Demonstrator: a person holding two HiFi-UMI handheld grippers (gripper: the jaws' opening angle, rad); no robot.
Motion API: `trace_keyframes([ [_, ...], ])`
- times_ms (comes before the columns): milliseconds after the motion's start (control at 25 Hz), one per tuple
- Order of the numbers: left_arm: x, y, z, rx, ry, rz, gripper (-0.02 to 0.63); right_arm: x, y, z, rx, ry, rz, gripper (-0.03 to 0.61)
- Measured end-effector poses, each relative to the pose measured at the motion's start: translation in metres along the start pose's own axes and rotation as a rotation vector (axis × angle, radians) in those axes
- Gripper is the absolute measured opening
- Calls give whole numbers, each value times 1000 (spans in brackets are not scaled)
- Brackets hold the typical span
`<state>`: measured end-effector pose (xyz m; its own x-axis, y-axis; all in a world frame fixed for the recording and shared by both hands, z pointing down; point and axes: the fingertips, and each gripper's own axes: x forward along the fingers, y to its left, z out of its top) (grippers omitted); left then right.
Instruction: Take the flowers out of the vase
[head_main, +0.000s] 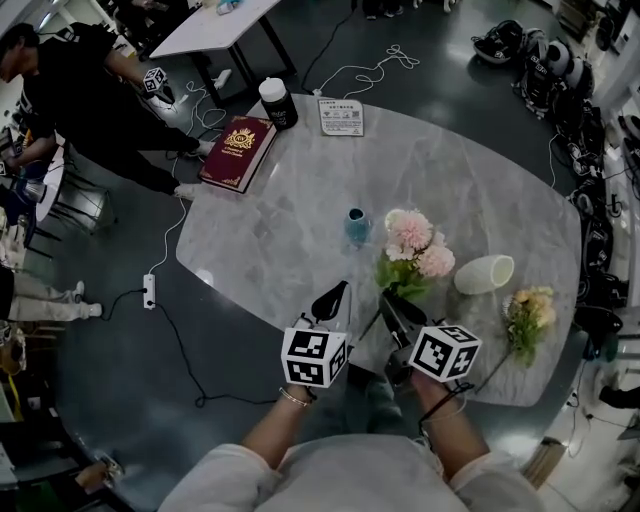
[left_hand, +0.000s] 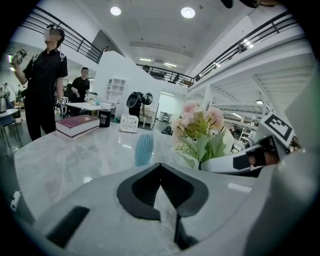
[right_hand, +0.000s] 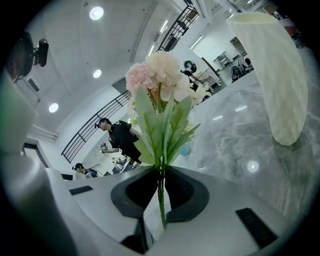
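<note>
— Over the near edge of the table (head_main: 300, 220), our right gripper (head_main: 388, 300) is clamped on the stem of the pink flowers (head_main: 412, 245), clear of the vase (head_main: 485, 274) by the right edge.
— And our left gripper (head_main: 333, 298), beside it, is closed tight, holding nothing.

On the round grey marble table (head_main: 300, 230), the dark red hardcover book (head_main: 238, 150) lies at 10 o'clock and the cream rounded vase (head_main: 485, 273) is at 3 o'clock. The pink flower bunch (head_main: 415, 250) is between this vase and the small blue ribbed cup (head_main: 357, 225) near the centre.
</note>
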<state>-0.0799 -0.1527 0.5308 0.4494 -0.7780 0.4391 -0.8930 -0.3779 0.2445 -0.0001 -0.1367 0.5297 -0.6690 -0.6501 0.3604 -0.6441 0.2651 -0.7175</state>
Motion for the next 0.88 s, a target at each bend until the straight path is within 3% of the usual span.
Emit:
trace_keyframes([
  [400, 22, 8, -5, 0, 35, -11, 8, 12, -25, -5, 61, 42, -45, 38],
  [880, 47, 11, -17, -4, 72, -31, 8, 32, -60, -13, 127, 84, -171, 40],
])
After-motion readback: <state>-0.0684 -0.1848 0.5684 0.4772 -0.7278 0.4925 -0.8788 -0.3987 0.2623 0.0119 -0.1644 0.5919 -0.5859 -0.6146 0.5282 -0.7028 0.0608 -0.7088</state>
